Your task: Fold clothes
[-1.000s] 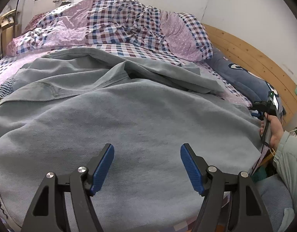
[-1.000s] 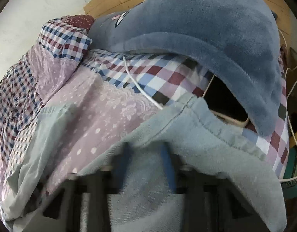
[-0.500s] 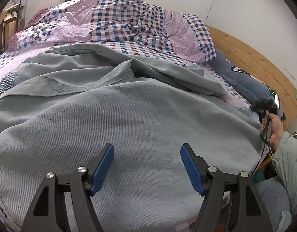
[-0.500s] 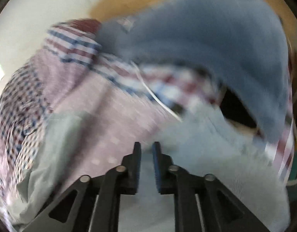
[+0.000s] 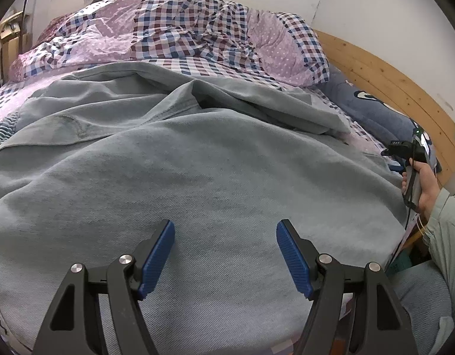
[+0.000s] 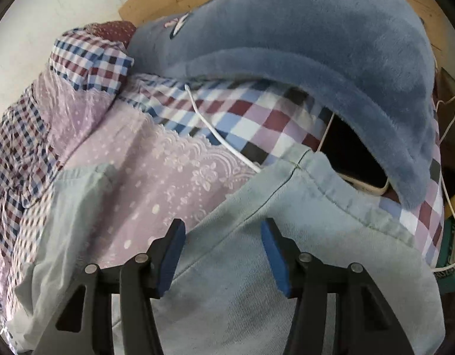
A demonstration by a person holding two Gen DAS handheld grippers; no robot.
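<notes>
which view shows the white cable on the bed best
The right wrist view: the white cable runs across the checked sheet and slips under the denim garment. In the left wrist view, that stretch of cable cannot be made out.

Two wrist views, low over the bed (image 5: 174,59)

The left view looks across the bed toward the headboard (image 5: 384,74), from the near edge. The right view sits close by the pillow (image 6: 301,44), facing it. Both share the pillow and the garment (image 5: 197,171).
</notes>
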